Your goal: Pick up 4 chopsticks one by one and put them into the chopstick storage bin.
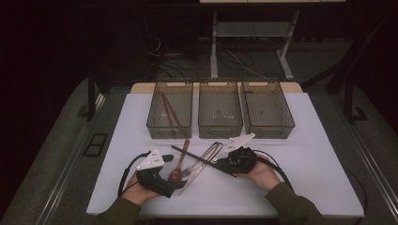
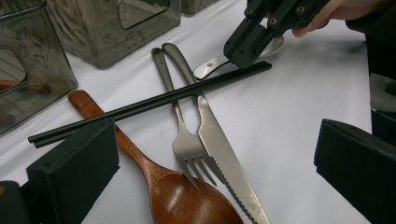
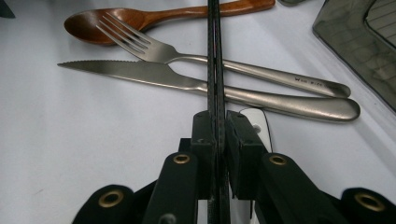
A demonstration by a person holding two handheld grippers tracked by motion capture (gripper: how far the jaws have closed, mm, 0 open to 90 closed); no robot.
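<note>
Chopsticks (image 3: pixel 215 70), black, sit clamped in the right gripper (image 3: pixel 215 135) across a fork (image 3: pixel 154 51) and knife (image 3: pixel 154 74); lift straight up. Left gripper (image 2: pixel 210 154) jaws stand apart.

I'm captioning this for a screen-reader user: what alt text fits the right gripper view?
The right tool is shut on black chopsticks, which run straight up the picture. They lie across a steel knife and fork on a white table, with a wooden spoon beyond and a smoky bin at right.

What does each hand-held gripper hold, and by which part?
The right hand-held gripper clamps the black chopsticks near one end. The left hand-held gripper holds nothing.
</note>
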